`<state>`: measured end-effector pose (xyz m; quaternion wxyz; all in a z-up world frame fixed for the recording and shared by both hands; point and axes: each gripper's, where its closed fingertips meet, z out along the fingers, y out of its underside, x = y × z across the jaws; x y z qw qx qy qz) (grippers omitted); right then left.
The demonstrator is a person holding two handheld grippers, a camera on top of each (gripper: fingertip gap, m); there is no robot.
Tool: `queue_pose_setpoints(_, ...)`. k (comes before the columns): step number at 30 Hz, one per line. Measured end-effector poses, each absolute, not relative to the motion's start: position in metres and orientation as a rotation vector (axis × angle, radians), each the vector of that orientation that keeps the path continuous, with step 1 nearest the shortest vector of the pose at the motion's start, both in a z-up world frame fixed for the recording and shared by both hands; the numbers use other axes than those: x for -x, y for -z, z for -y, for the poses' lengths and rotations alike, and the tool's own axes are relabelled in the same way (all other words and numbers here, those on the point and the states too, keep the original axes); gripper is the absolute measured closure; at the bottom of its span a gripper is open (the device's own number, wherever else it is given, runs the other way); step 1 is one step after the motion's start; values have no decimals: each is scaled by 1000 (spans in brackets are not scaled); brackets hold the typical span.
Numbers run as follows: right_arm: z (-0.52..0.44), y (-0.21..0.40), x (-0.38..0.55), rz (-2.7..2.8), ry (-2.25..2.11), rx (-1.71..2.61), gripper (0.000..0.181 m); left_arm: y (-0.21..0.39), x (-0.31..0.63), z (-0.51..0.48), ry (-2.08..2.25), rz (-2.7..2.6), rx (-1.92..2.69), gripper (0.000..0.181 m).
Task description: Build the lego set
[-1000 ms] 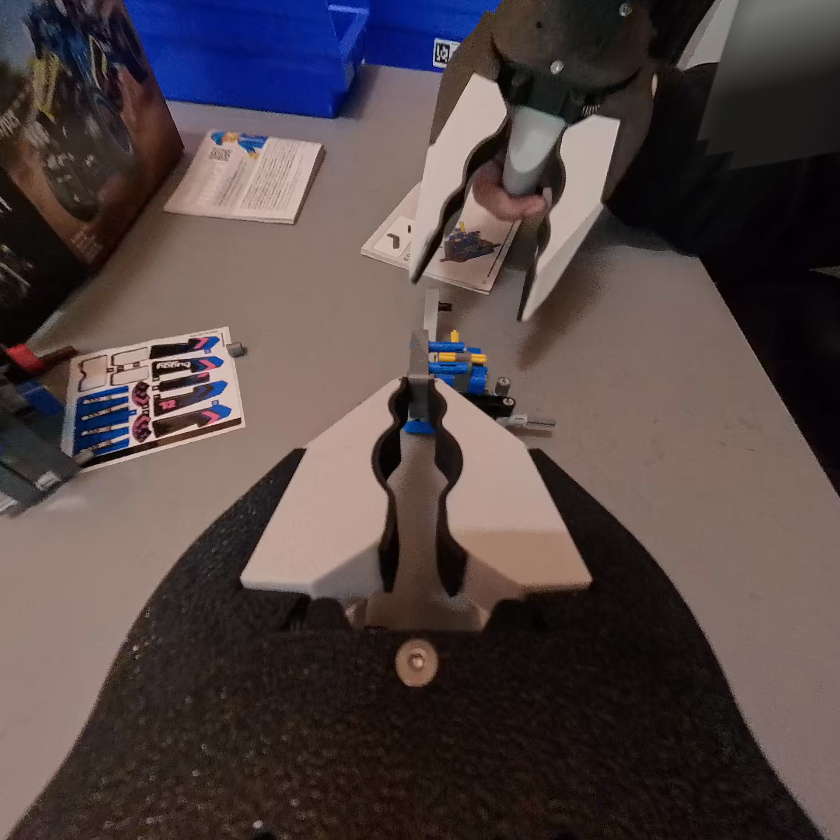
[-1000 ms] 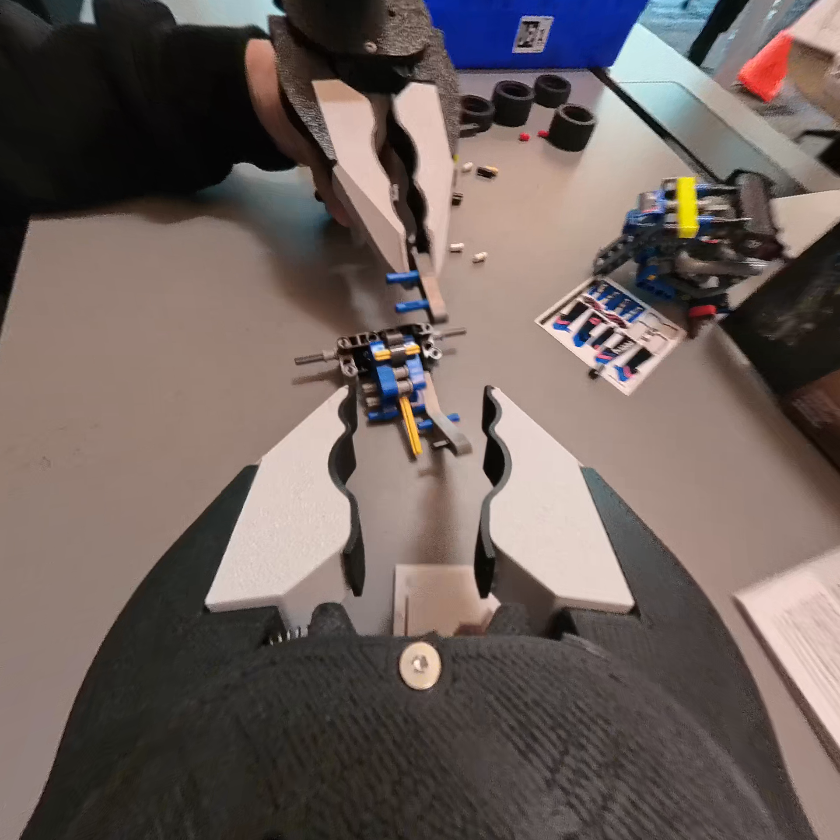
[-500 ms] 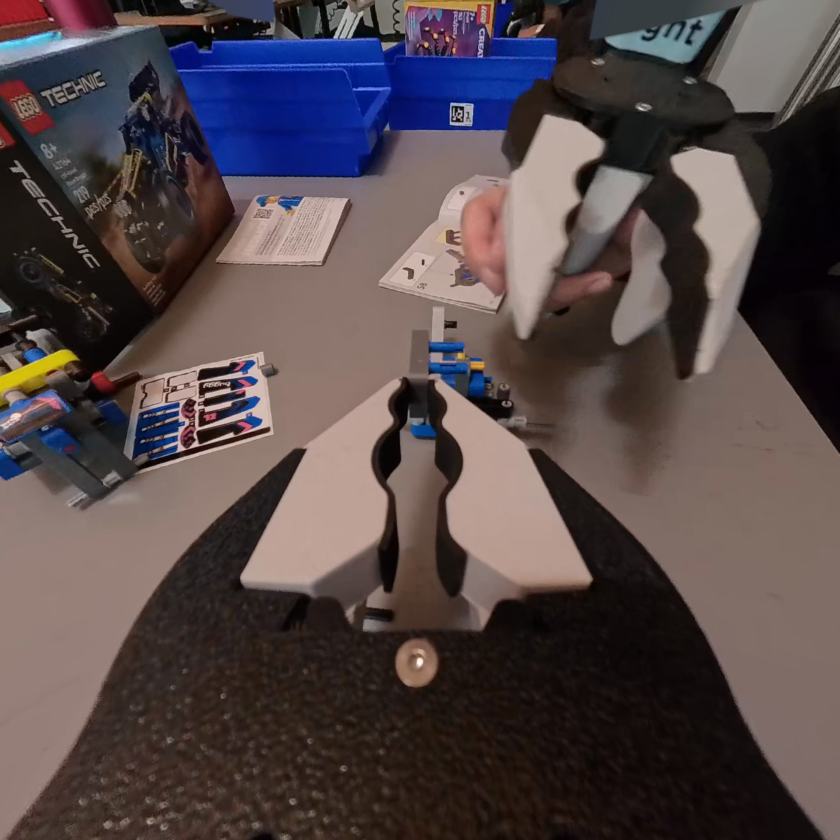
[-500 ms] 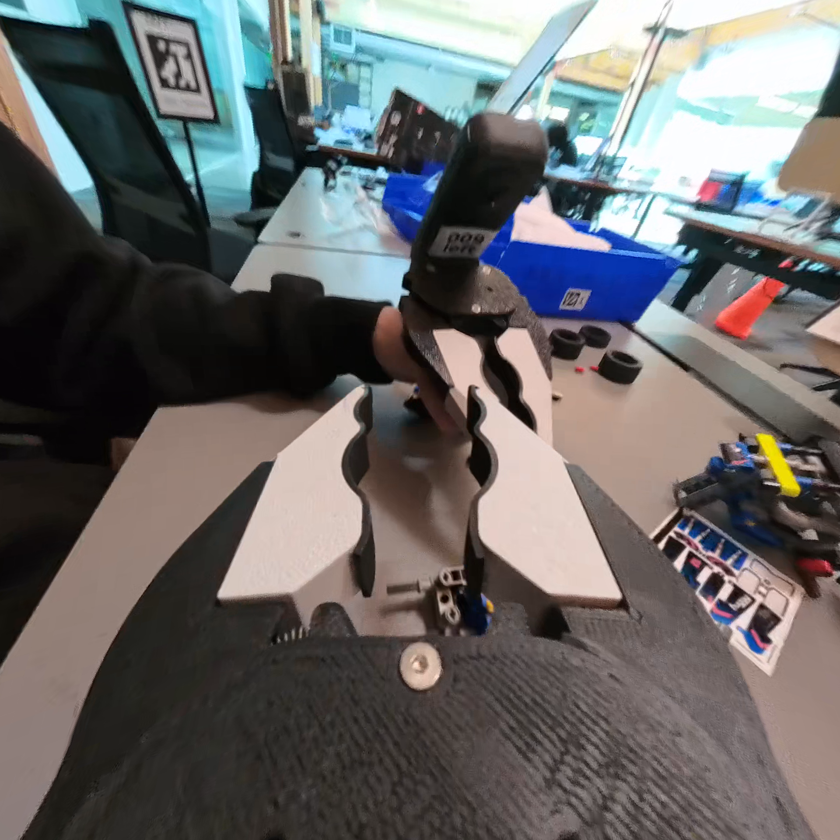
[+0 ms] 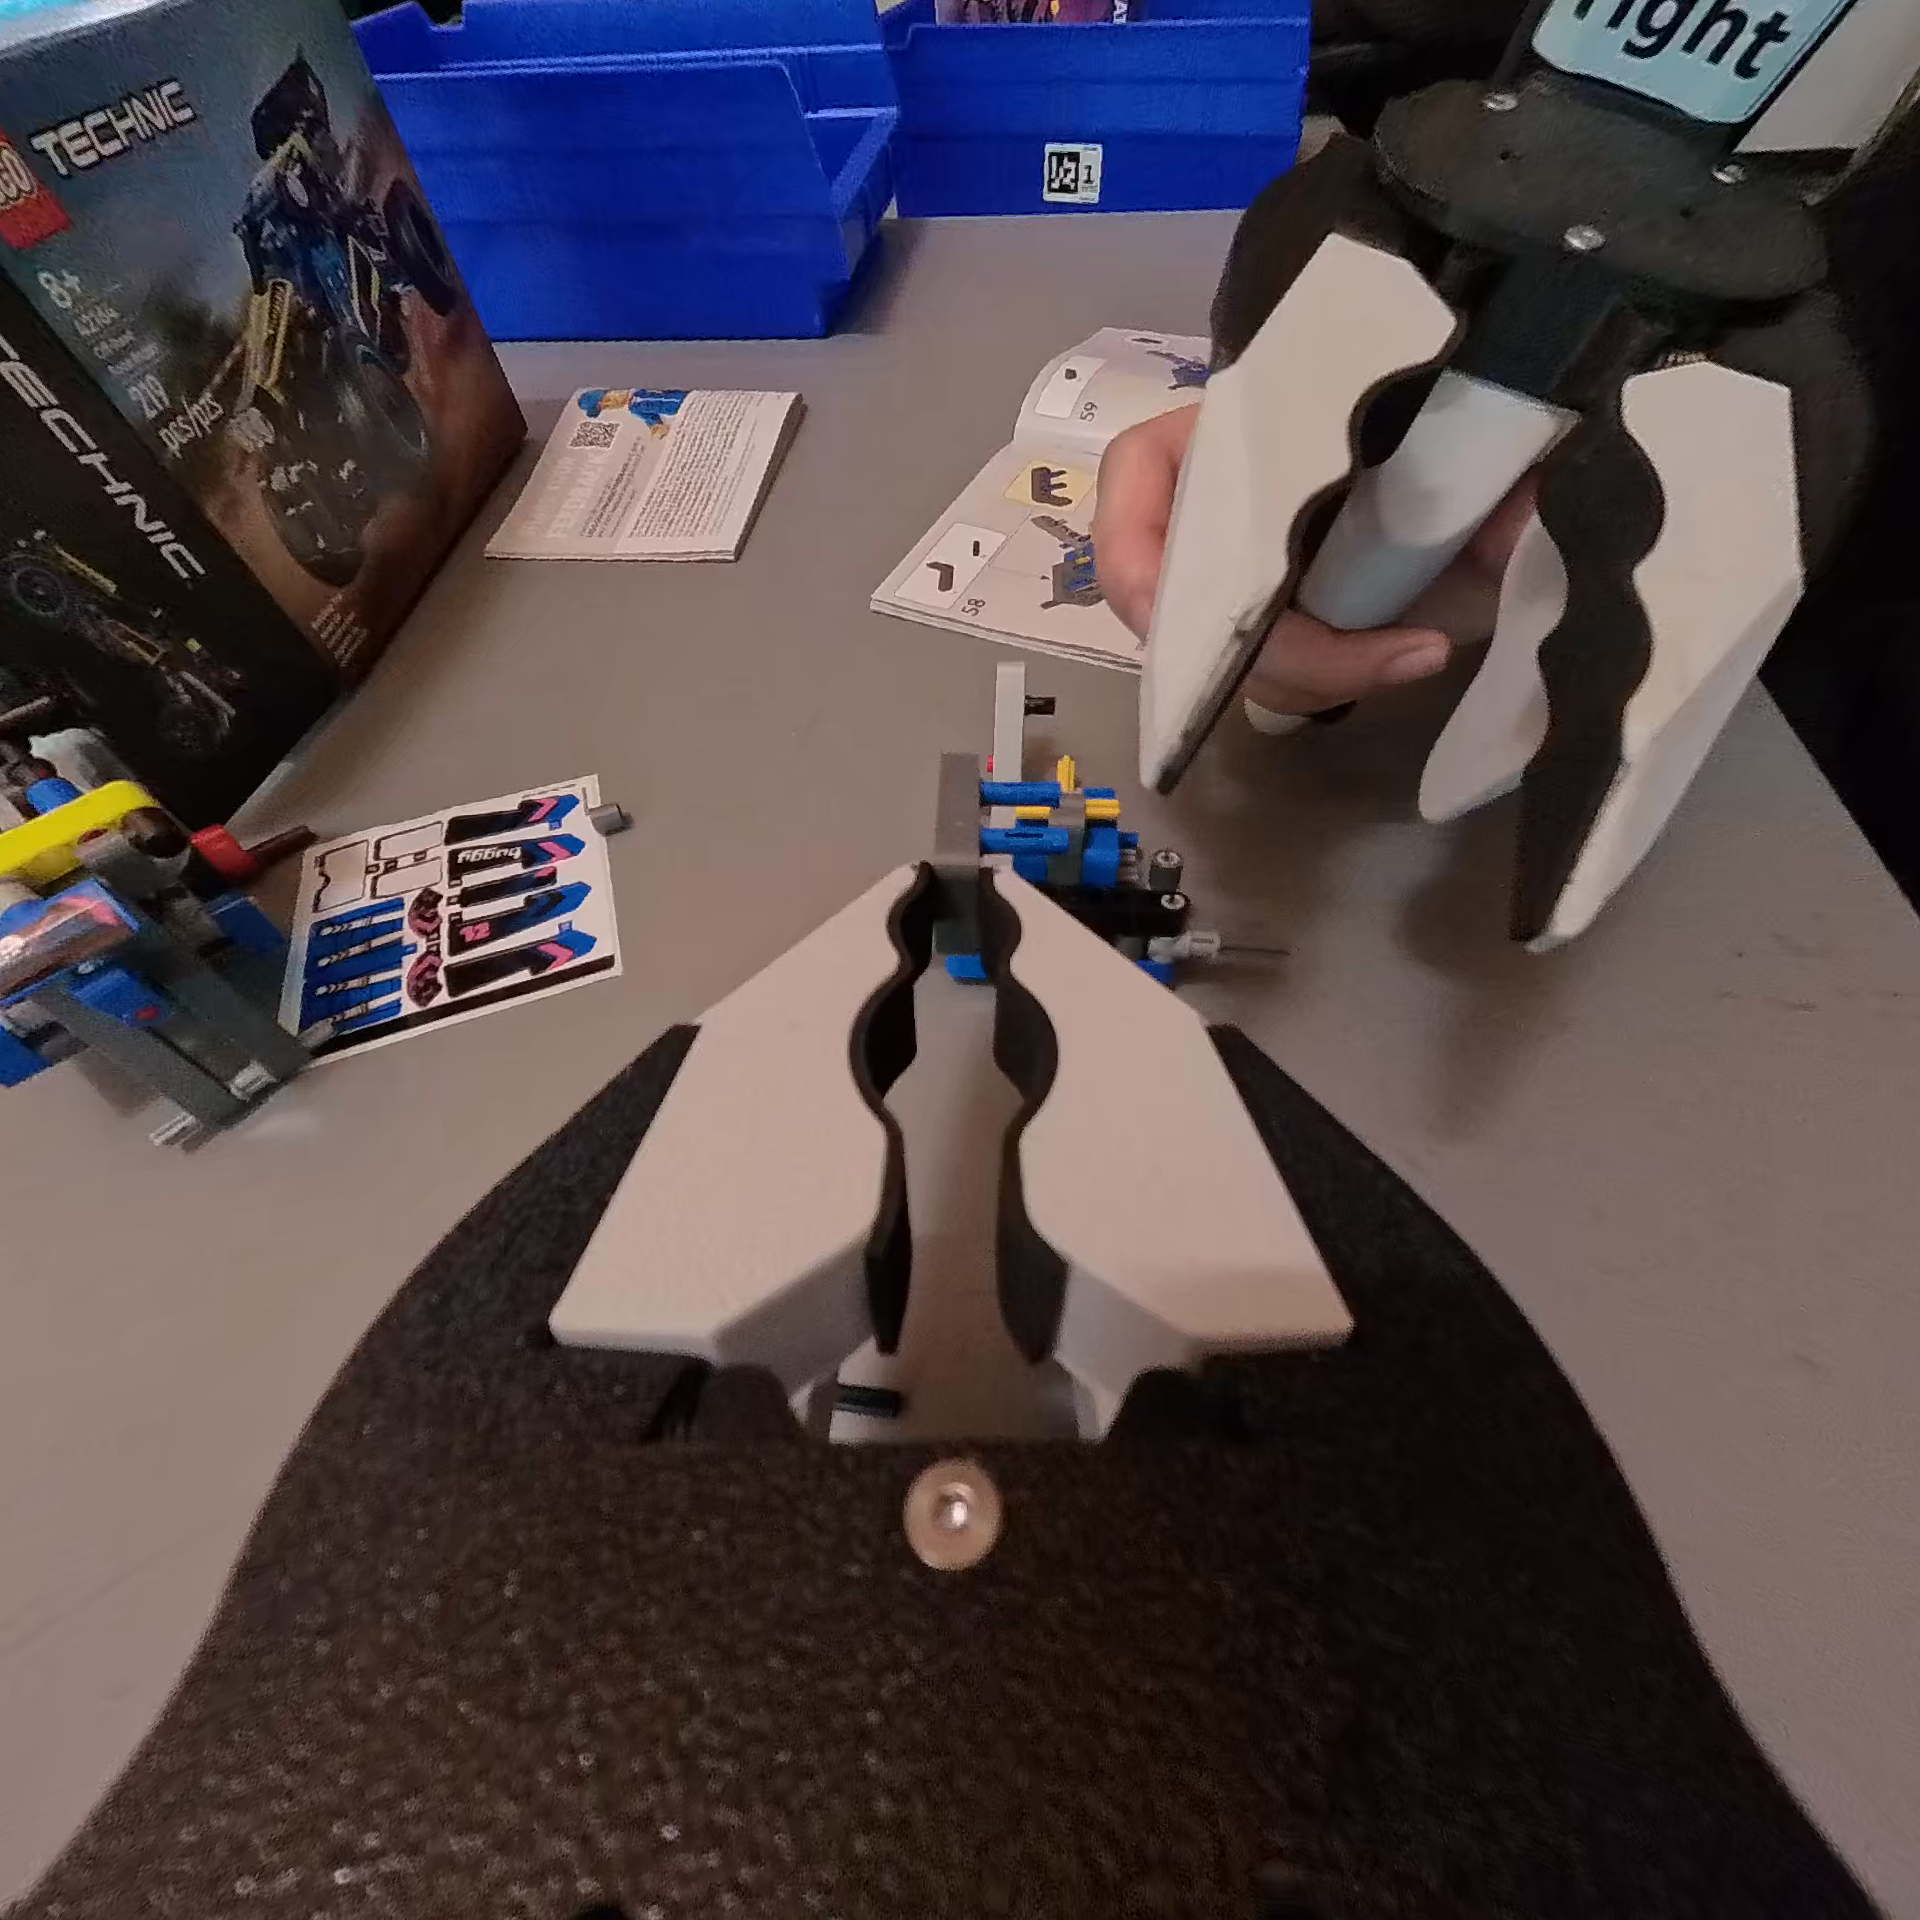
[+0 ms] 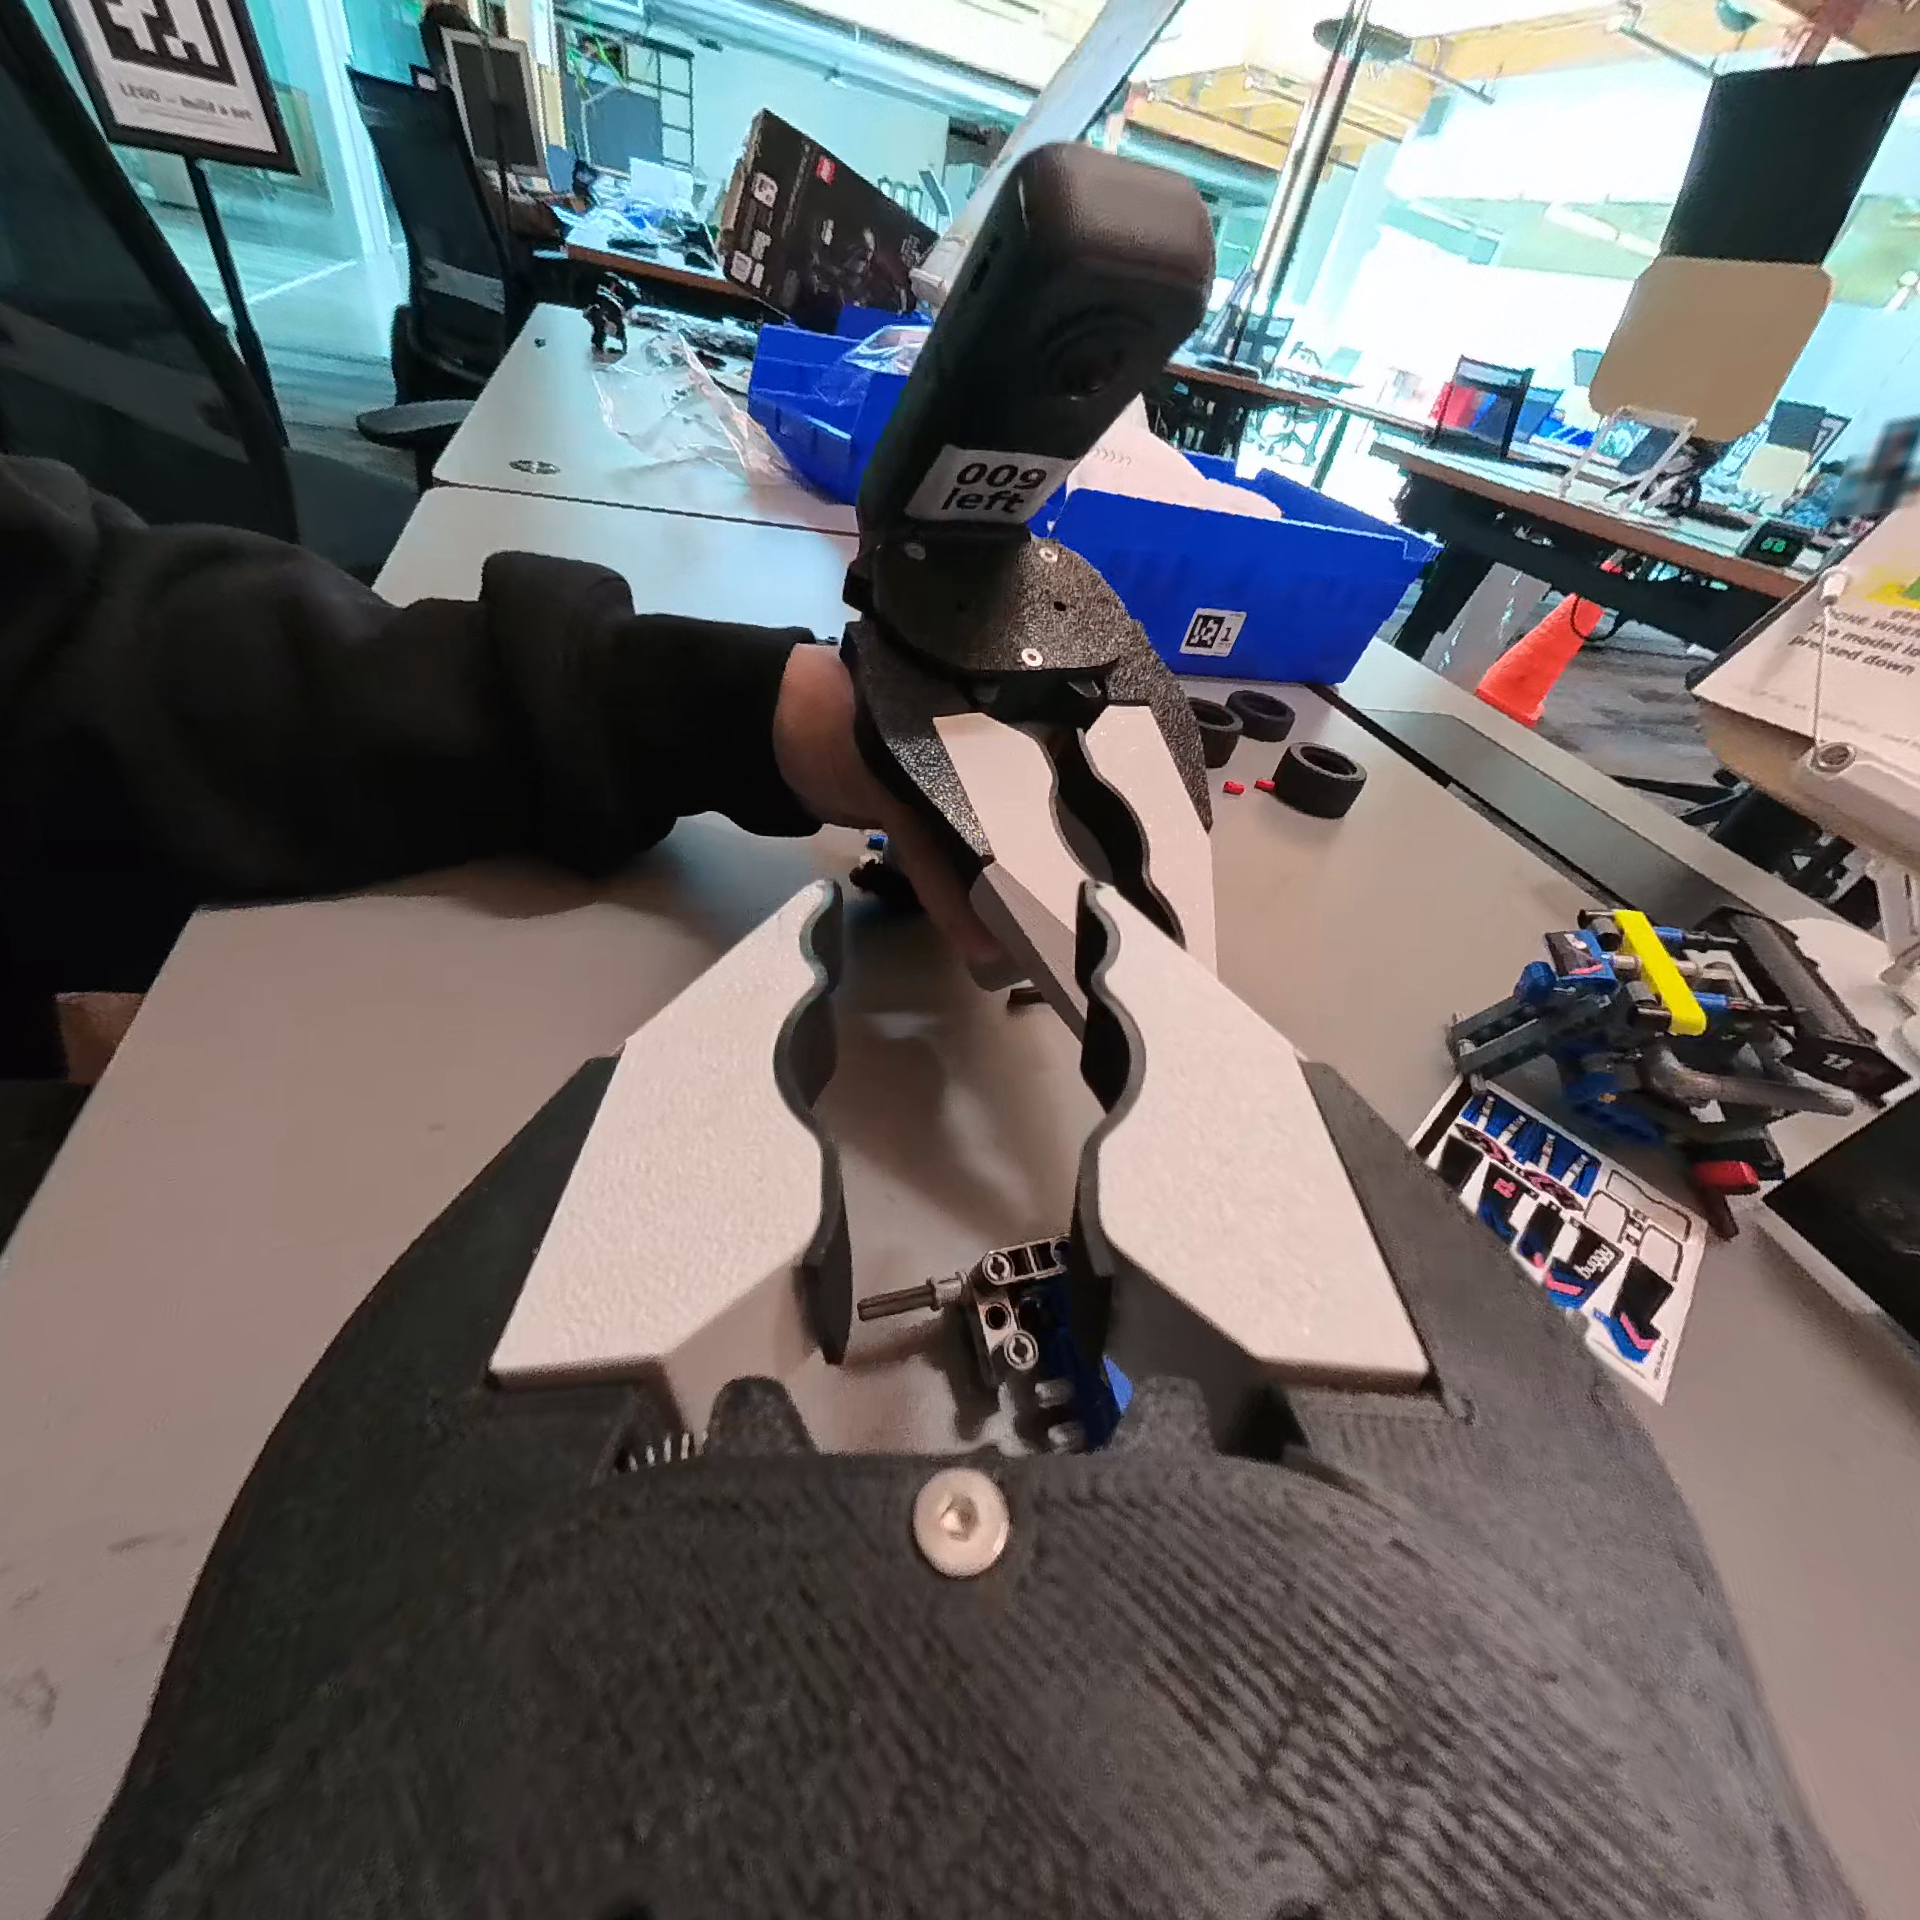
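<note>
Two blue bins (image 5: 831,156) back the grey table (image 5: 1558,1195); left tool (image 5: 956,883) pinches a grey beam (image 5: 961,831), right tool (image 6: 956,914) gapes empty.

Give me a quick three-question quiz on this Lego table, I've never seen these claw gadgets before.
1. True or false: the right claw is gripping a piece.
2. The left claw holds: A) a black tyre, B) a grey beam, C) a booklet.
3. What flat printed thing lies beside the larger model with the yellow bar?
Key: 1 false, it is open and empty; 2 B; 3 the sticker sheet.
</note>
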<state>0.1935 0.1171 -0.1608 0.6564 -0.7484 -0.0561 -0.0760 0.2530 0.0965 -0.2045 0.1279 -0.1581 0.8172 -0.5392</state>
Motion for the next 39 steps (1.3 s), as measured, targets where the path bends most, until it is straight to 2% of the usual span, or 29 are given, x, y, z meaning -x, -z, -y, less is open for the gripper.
queue_pose_setpoints(19, -110, 163, -197, 167, 230, 1708, 146, 208, -251, -95, 1529, -2386, 429, 177)
queue_pose_setpoints(25, -76, 150, -238, 202, 312, 1718, 157, 209, -251, -95, 1528, -2403, 483, 177)
queue_pose_setpoints(30, -58, 145, -260, 95, 167, 1670, 163, 206, -245, -91, 1564, -2466, 593, 177)
queue_pose_setpoints(36, -62, 184, -246, 208, 91, 1885, 157, 198, -237, -83, 1625, -2470, 550, 177)
queue_pose_setpoints(39, -65, 188, -240, 211, 48, 1889, 165, 193, -235, -82, 1654, -2451, 521, 177)
